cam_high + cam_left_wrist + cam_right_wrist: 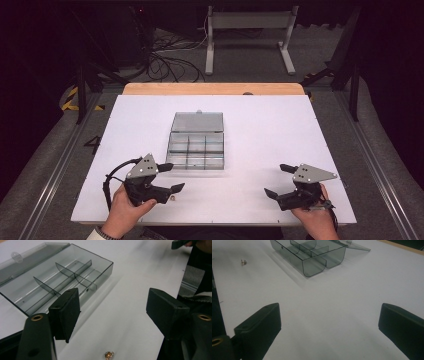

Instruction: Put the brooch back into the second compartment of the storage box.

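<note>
Figure. Early stage of a pick-and-sort operation on a white rectangular tabletop point(260, 125). At the centre of the high view lies a smoke-grey transparent plastic organiser box point(196, 149), its hinged lid point(198, 121) folded flat toward 12 o'clock; thin partitions divide it into several compartments, and no part is visible in any of them.

The work piece, a small brass-coloured metal fastener point(109, 355), lies loose on the tabletop toward 7 o'clock from the box, near it but apart, and just off the front of the left tool point(170, 177). In the left gripper view the fastener lies low between the two black jaws, closer to the camera than the pads; neither pad touches it. The left tool is moderately wide and holds nothing.

The right tool point(279, 180) rests near the tabletop's 5 o'clock corner, well apart from box and fastener, its jaws spread wide and bare; from its own camera the fastener point(243, 262) appears far off at 10 o'clock.

Progress, as judged: the box is already opened and ready, but the fastener has not yet been gripped. Remaining steps would be to close on the fastener, lift it, carry it toward 1 o'clock and release it into a compartment.
</note>
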Motion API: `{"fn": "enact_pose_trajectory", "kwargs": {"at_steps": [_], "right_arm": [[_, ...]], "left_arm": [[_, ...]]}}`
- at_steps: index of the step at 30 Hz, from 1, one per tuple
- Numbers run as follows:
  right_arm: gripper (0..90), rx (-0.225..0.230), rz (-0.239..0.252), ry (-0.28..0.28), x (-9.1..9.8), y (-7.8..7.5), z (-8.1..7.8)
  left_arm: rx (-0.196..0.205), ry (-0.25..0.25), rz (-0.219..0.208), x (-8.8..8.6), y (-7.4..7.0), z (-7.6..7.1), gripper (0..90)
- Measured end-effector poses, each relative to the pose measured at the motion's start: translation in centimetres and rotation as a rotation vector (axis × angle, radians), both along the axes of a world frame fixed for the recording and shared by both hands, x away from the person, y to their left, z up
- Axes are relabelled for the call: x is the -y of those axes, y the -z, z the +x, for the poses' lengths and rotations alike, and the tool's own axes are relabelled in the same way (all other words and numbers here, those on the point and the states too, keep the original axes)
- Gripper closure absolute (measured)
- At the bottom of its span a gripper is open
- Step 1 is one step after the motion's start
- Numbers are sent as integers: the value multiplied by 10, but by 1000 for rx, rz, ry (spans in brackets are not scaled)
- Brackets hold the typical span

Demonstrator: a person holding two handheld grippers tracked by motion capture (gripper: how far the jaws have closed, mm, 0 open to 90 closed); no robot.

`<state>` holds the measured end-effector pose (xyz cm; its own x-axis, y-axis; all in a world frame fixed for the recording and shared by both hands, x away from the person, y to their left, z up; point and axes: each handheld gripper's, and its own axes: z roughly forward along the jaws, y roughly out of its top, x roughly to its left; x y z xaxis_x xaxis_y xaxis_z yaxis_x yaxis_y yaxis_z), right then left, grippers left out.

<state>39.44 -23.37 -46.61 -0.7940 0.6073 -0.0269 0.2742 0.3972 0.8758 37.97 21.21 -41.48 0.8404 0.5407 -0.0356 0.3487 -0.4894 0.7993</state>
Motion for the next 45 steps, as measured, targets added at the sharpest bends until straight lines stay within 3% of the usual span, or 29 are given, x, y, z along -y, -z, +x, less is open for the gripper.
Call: {"fn": "enact_pose_trajectory", "kwargs": {"at_steps": [5,7,10,15,24,37,45], "right_arm": [[48,-3,-2,-3,0,0,0],[48,-4,-3,-4,0,0,0],[48,-6,-5,-5,0,1,1],[48,-7,-5,-6,0,1,1],[48,-10,-7,-7,-1,1,1],[48,-12,-6,-7,-1,1,1],[48,-17,-5,-11,-1,2,1]], "left_arm": [[-13,17,58,2,2,1,308],[-21,30,113,5,3,1,317],[-28,34,148,6,4,1,325],[-48,37,180,7,7,3,341],[-153,40,260,10,17,10,353],[-210,54,341,14,25,11,412],[-219,64,402,18,28,12,449]]}}
